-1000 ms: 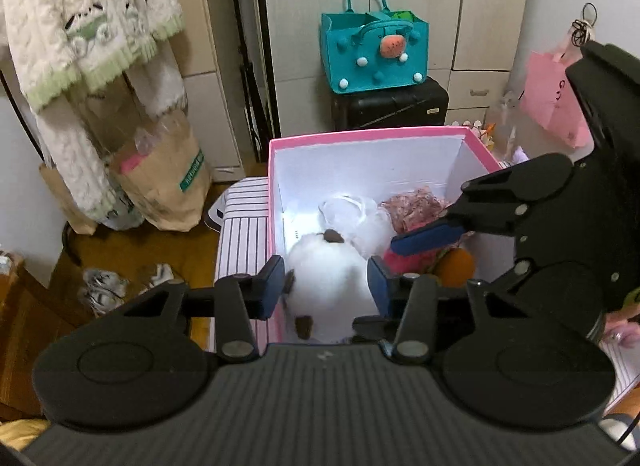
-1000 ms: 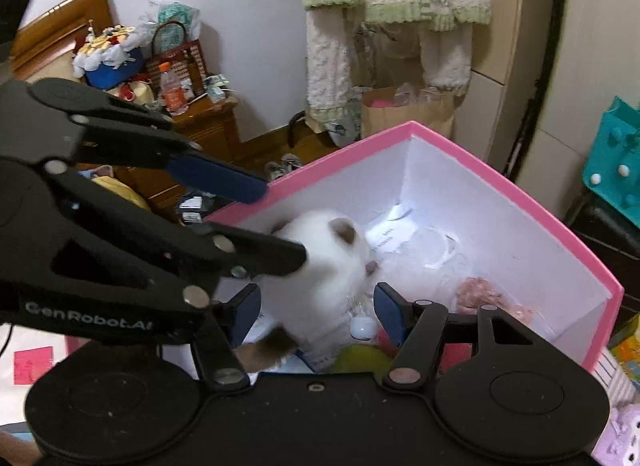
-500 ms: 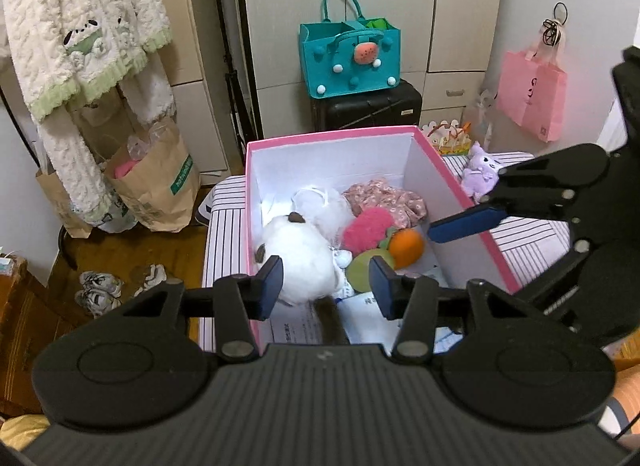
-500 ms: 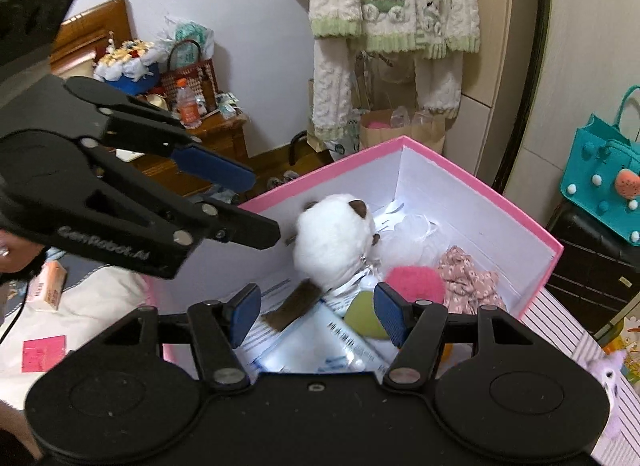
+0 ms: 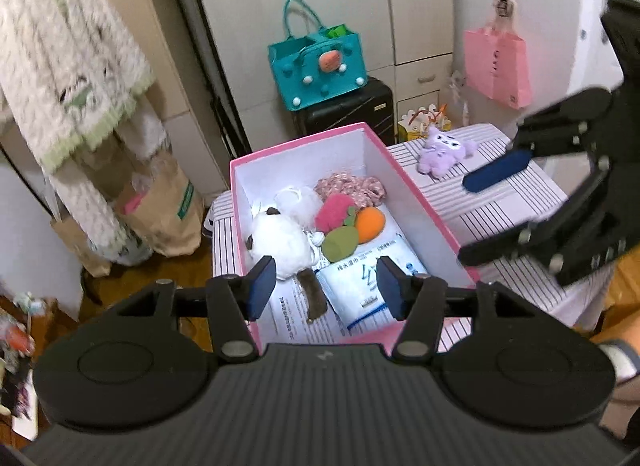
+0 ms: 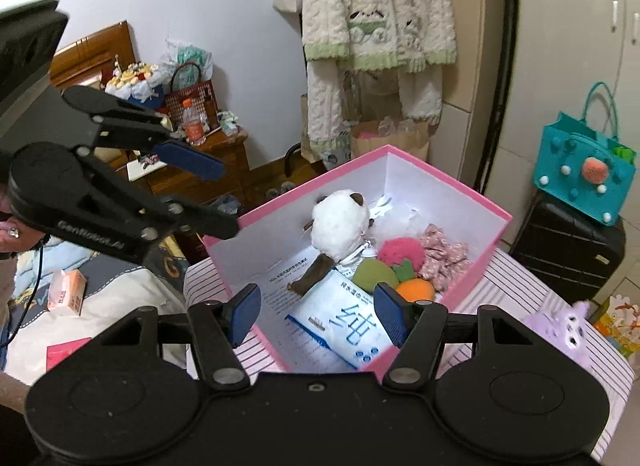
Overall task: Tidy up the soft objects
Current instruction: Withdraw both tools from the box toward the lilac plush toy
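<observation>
Fingers of the left gripper (image 5: 323, 286) and right gripper (image 6: 321, 314) were spread apart, holding nothing. White plush (image 5: 280, 242) lay inside the pink box (image 5: 424, 201); purple plush (image 5: 444, 149) sat beside it on the striped surface (image 5: 492, 209).

Fluffy white plush toy (image 5: 280, 244) at 9 o'clock inside the matt pink cardboard box (image 5: 424, 205); glossy plastic tissue pack (image 5: 370, 282); striped cloth (image 5: 500, 217).
</observation>
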Tool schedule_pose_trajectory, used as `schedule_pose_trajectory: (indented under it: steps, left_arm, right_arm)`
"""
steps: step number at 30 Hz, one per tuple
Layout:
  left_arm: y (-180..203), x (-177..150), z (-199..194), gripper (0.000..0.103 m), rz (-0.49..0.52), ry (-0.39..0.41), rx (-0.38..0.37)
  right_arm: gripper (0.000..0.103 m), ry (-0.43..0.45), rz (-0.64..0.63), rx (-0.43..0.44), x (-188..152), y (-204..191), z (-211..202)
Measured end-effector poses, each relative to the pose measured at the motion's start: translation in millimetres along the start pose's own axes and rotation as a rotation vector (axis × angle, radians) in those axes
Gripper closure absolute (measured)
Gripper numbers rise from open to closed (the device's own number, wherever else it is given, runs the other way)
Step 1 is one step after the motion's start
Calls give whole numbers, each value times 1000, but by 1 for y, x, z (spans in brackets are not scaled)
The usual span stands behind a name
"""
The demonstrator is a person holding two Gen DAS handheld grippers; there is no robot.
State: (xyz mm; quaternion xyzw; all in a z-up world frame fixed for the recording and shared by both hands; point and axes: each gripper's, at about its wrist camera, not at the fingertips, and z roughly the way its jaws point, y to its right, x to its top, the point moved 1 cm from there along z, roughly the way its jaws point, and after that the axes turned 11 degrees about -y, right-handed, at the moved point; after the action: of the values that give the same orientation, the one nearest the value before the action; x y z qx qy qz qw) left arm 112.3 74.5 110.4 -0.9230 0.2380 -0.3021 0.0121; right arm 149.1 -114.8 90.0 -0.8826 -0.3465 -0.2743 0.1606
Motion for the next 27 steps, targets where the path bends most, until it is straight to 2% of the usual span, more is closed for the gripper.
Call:
schedule_pose_trajectory:
  steps: [6, 16, 21, 27]
  left_arm:
    - [35, -17, -17, 48, 89, 22, 14]
    - [93, -25, -25, 46, 184, -14, -143]
    - [121, -30, -21, 46, 251, 29, -142]
    - [140, -20, -5, 46, 198, 83, -183]
  right_arm:
    - [35, 18, 5, -84, -35, -9, -32]
    - [35, 15, 42, -187, -103, -12, -65]
    - [34, -2, 43, -255, -137, -11, -73]
    - [34, 28, 94, -258, -175, 11, -73]
